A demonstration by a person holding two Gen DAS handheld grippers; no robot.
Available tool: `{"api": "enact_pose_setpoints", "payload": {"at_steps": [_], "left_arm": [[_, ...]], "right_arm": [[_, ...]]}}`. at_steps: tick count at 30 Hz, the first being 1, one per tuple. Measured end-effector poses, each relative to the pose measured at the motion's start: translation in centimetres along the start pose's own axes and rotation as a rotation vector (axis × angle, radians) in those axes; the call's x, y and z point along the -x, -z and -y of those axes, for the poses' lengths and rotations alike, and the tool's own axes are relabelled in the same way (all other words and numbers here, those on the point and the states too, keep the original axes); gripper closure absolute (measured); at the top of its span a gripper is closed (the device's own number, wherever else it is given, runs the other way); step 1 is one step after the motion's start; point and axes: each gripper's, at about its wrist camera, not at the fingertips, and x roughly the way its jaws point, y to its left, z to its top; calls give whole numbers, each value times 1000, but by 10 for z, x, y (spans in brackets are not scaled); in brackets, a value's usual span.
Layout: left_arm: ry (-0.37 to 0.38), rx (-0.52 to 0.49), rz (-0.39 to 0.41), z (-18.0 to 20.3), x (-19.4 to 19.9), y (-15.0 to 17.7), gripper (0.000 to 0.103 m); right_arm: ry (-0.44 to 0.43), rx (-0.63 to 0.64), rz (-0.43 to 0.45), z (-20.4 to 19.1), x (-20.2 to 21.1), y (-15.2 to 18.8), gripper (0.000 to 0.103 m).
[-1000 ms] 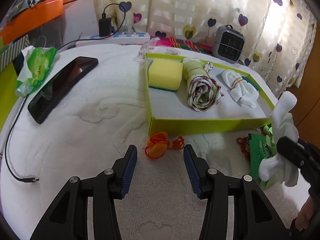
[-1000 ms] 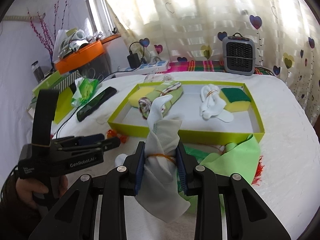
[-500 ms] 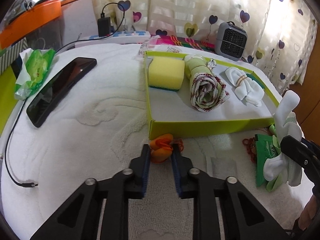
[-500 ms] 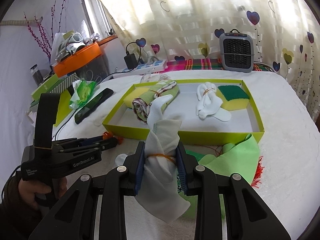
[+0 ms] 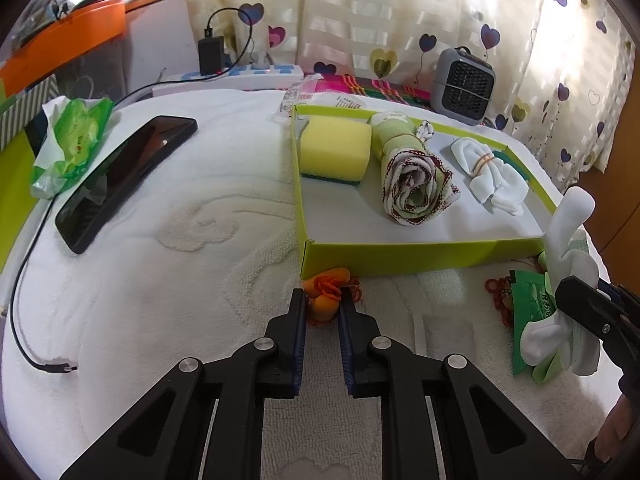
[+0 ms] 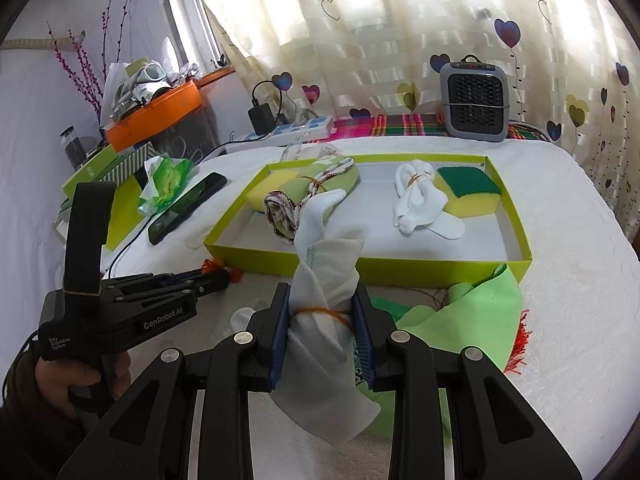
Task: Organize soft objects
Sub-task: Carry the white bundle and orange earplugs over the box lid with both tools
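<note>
Left gripper (image 5: 323,307): jaws closing, pads now pinching the small orange bundle (image 5: 326,292) on the white bedcover (image 5: 168,288). A second ago they stood wide apart with the bundle loose in front of them; half a second ago they were nearly on it. Hand itself hasn't shifted, only the jaws. Bundle sits just outside the near-left corner of the green tray (image 5: 420,256), touching or almost touching its wall.

Right gripper (image 6: 321,312): unchanged, clamped on the white cloth roll (image 6: 320,296) at its rubber band, held above the green cloth (image 6: 460,316) in front of the tray.

Tray already holds yellow sponge (image 5: 336,148), rolled towel (image 5: 412,176), banded white socks (image 5: 492,176), second sponge (image 6: 468,190).

Read: both tools loaded, grasp phase about done. Next is likely lift and drop into the tray's free floor. Risk: orange piece is small and squashy, grip looks near the pad tips, so it could slip on lift.
</note>
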Motion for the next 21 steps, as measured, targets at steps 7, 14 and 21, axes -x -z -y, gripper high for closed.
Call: {"api": "enact_pose_setpoints", "payload": {"at_steps": [7, 14, 21], "left_arm": [[8, 0, 22, -1, 10, 0, 90], [26, 6, 48, -1, 23, -2, 90], [38, -1, 73, 2, 35, -5, 90]], "right_arm": [[6, -5, 5, 1, 2, 0, 72], [10, -12, 13, 2, 5, -2, 72], [10, -7, 27, 1, 9, -3, 72]]}}
